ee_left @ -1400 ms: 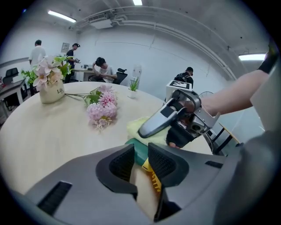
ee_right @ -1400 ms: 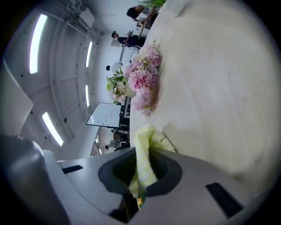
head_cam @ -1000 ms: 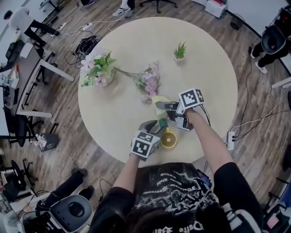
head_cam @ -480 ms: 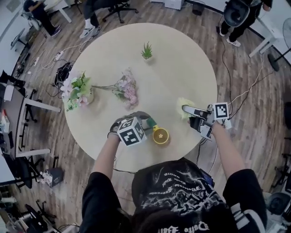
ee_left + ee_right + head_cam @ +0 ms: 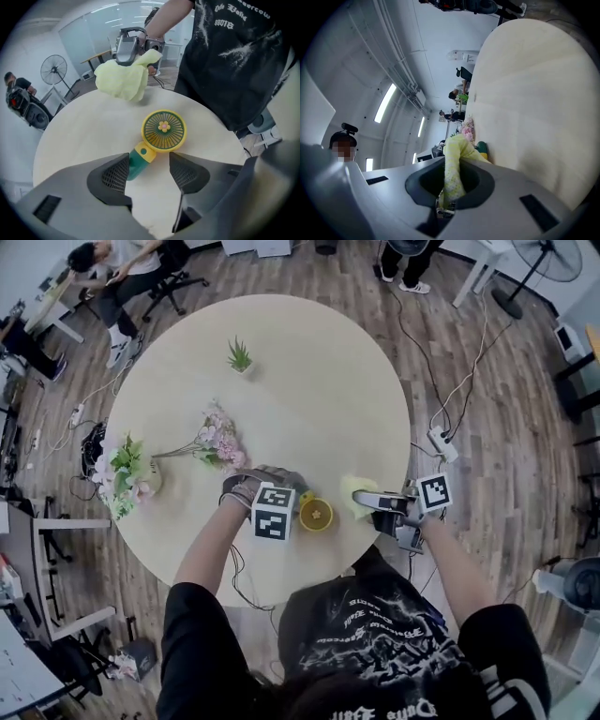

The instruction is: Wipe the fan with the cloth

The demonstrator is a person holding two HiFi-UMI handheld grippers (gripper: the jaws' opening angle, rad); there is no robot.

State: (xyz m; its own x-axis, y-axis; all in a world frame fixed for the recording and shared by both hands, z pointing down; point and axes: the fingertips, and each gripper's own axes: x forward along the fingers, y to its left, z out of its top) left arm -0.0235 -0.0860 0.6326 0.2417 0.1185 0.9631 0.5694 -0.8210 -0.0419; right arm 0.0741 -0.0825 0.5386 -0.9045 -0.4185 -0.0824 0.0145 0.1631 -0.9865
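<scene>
The small fan (image 5: 315, 514), yellow head and green handle, lies flat on the round table (image 5: 281, 315) near its front edge. My left gripper (image 5: 281, 512) points down over it. In the left gripper view the handle end (image 5: 135, 162) sits between the pads of my left gripper (image 5: 150, 171), close to the left one; the jaws are opening and do not press it. My right gripper (image 5: 361, 496) is to the right of the fan, shut on the yellow cloth (image 5: 354, 491). The cloth (image 5: 452, 173) runs up between the shut jaws of that gripper (image 5: 452, 185) and hangs from it (image 5: 124, 79).
A loose flower spray (image 5: 217, 437), a vase of flowers (image 5: 122, 479) at the left edge and a small potted plant (image 5: 240, 356) stand on the table. A power strip (image 5: 439, 441) and cables lie on the floor. People sit at the far left.
The right gripper carried the cloth away from the fan toward the right. The left gripper rolled over, the fan came to lie flat on the table, and its jaws spread.
</scene>
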